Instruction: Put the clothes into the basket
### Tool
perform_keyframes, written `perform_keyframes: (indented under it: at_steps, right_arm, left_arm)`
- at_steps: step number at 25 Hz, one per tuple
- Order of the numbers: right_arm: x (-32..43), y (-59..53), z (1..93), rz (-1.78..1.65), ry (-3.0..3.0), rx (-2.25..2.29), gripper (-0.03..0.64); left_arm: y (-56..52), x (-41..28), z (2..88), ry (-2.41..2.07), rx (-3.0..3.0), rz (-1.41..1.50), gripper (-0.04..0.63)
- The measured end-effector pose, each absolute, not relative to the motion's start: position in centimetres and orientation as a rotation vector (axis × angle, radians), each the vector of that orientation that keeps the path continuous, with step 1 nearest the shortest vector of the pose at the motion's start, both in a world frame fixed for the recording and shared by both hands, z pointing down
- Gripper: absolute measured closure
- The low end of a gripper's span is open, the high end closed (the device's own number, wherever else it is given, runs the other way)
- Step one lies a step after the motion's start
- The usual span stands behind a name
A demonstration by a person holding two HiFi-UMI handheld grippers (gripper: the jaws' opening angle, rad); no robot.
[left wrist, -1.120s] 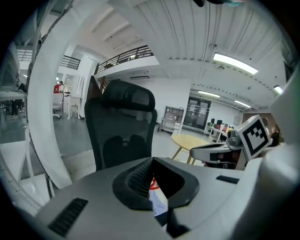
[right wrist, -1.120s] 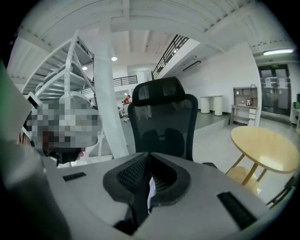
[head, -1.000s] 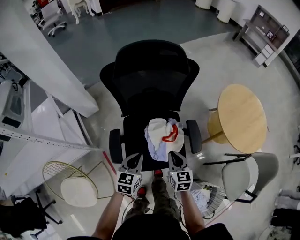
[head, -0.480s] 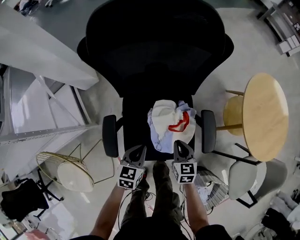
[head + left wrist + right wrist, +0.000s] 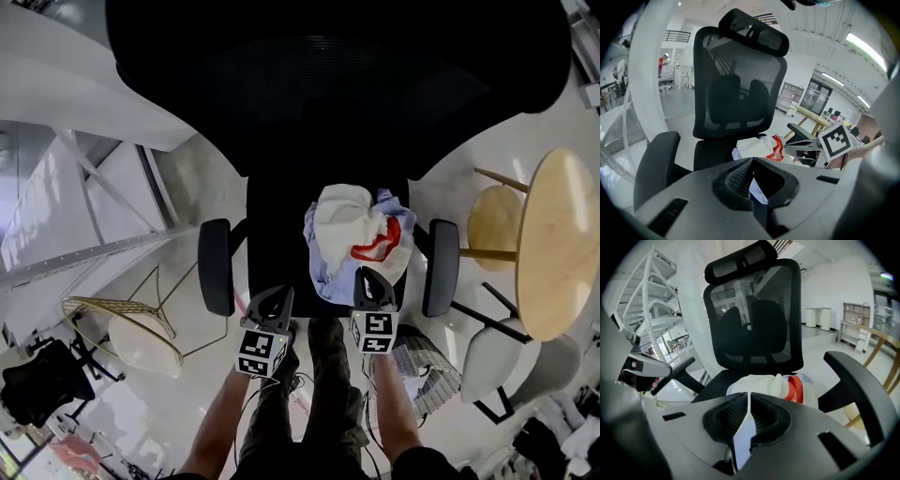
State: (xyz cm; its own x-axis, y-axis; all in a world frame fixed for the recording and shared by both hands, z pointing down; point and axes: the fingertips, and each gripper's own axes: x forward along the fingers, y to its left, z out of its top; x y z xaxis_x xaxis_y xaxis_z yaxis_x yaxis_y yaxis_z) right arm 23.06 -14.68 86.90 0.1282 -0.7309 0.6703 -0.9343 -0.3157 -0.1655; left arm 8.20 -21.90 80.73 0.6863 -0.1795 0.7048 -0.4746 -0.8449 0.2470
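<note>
A pile of clothes (image 5: 361,239), white and pale blue with a red piece on top, lies on the seat of a black office chair (image 5: 281,234). My left gripper (image 5: 277,298) is shut and hangs over the seat's front edge, left of the pile. My right gripper (image 5: 367,279) is also shut, its tips just short of the pile's near edge. The left gripper view shows the clothes (image 5: 757,147) beyond the closed jaws (image 5: 752,161). From the right gripper (image 5: 750,397) the clothes (image 5: 768,383) lie directly ahead. A wire basket (image 5: 424,375) stands on the floor at lower right.
The chair's armrests (image 5: 216,267) (image 5: 439,267) flank the seat, and its tall mesh back (image 5: 337,84) rises behind. A round wooden table (image 5: 558,244) and a grey chair (image 5: 506,361) stand at the right. A gold wire stool (image 5: 131,337) is at the left.
Both grippers and the head camera have come down toward the chair, which now fills much more of the view. The gripper tips are closer to the pile. The jaws stay shut.
</note>
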Motion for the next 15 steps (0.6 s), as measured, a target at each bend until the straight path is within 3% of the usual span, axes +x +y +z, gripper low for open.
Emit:
perform_keyframes:
  at_steps: [7,9,11,15]
  right_arm:
    - [23.5,-15.3,89.7,1.058,-1.595,2.116,0.565]
    - [23.6,-15.5,91.0,1.123,-1.586,2.096,0.440]
    - [23.9,-15.6,92.4,1.172,-1.569,2.078,0.370]
    - [24.9,-15.6,95.0,1.210,-1.511,2.062,0.301]
  left_arm:
    - [-22.3,7.8,81.9,-0.516,2.465,0.997,0.589]
    - [-22.4,7.8,82.2,-0.515,2.454,1.003,0.589]
    - [-22.4,7.9,82.6,-0.513,2.445,1.011,0.589]
    - [-22.4,7.8,83.1,-0.502,2.437,1.023,0.589]
